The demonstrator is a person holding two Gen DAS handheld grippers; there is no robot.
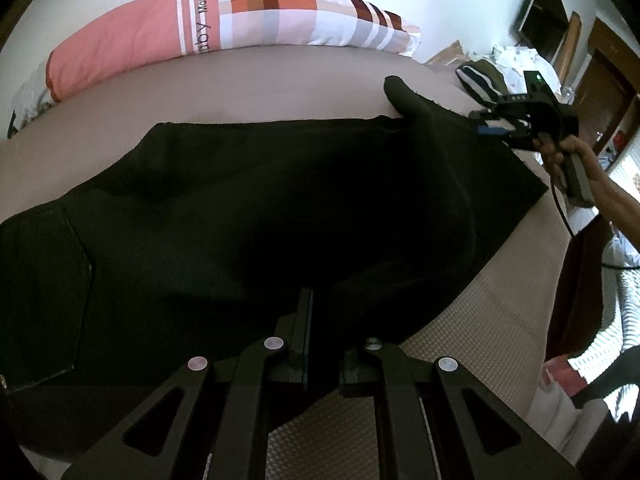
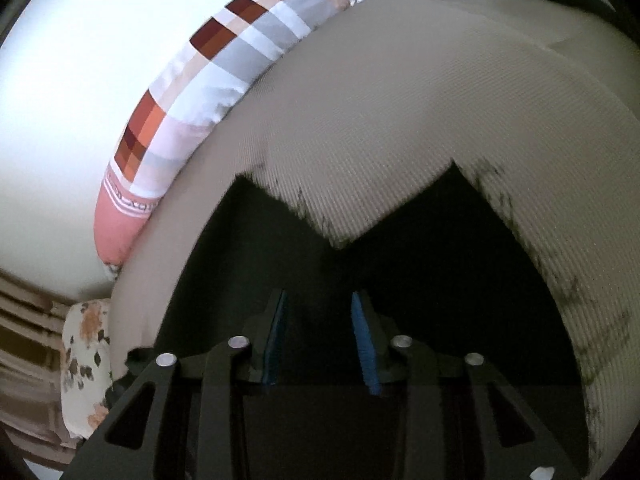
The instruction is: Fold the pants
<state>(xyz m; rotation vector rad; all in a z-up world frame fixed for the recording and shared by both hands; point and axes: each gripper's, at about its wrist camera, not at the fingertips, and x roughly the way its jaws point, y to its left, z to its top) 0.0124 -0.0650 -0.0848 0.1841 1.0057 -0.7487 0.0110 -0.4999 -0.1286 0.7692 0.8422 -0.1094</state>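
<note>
Black pants (image 1: pixel 260 208) lie spread across the beige mattress (image 1: pixel 280 80), with a back pocket at the left. My left gripper (image 1: pixel 326 312) sits at the near edge of the pants; black cloth lies over and between its fingers, and it looks closed on that edge. My right gripper (image 2: pixel 320 320) is open, its blue pads (image 2: pixel 362 336) apart, hovering over the black pants (image 2: pixel 400 280) near the leg ends. It also shows in the left wrist view (image 1: pixel 492 122) at the far right, by a lifted leg end (image 1: pixel 404 96).
A pink and checked pillow (image 1: pixel 224 20) lies along the wall at the back of the bed. Folded clothes (image 1: pixel 480 76) sit at the far right corner. The mattress edge (image 1: pixel 540 320) drops off on the right. A floral cushion (image 2: pixel 86 360) lies beside the bed.
</note>
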